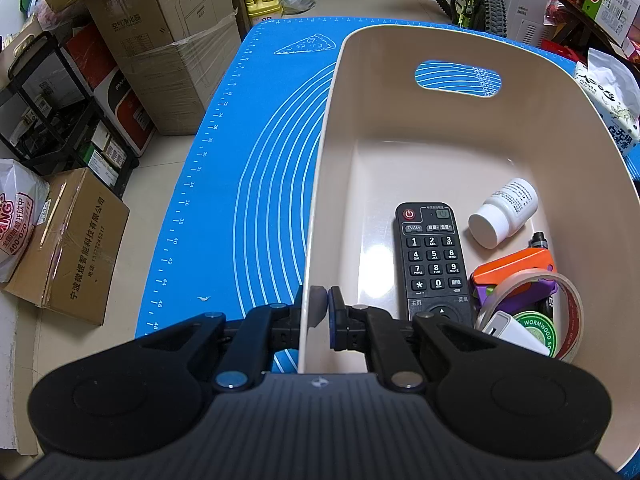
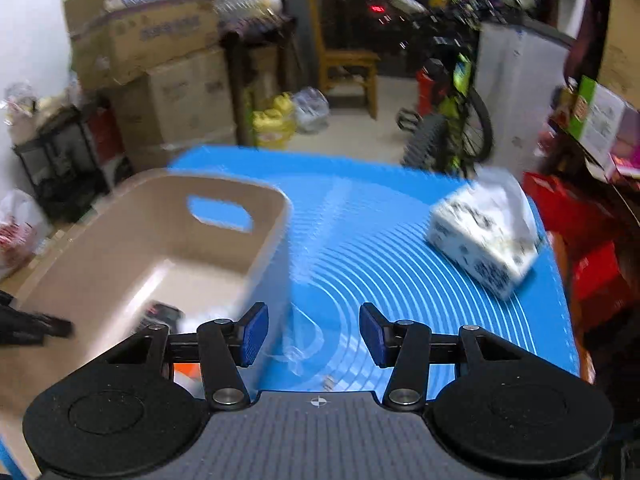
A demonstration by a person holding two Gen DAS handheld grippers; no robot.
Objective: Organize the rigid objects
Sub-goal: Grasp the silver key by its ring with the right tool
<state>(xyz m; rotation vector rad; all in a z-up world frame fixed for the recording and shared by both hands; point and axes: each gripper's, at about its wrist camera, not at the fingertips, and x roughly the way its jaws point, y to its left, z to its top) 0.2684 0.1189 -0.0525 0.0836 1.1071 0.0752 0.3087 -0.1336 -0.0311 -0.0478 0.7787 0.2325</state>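
1. Left wrist view: the left gripper (image 1: pixel 323 306) is clamped on the near wall of the beige bin (image 1: pixel 540 92). Inside, toward 4 o'clock, lie a remote (image 1: pixel 434 260), white bottle (image 1: pixel 505 213), tape roll (image 1: pixel 560 312) and orange-purple tool (image 1: pixel 516 272), so much looks sorted
2. Right wrist view: the right gripper (image 2: pixel 313 334) has its jaws apart and empty over the blue mat (image 2: pixel 360 240); only a tissue pack (image 2: pixel 486 240) at 2 o'clock appears left outside

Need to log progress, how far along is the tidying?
Done: remote, bottle, tape and other bits lie in the bin. In hand: left hand-held gripper clamps the bin wall; right hand-held gripper is open, empty. Left: maybe the tissue pack on the mat.
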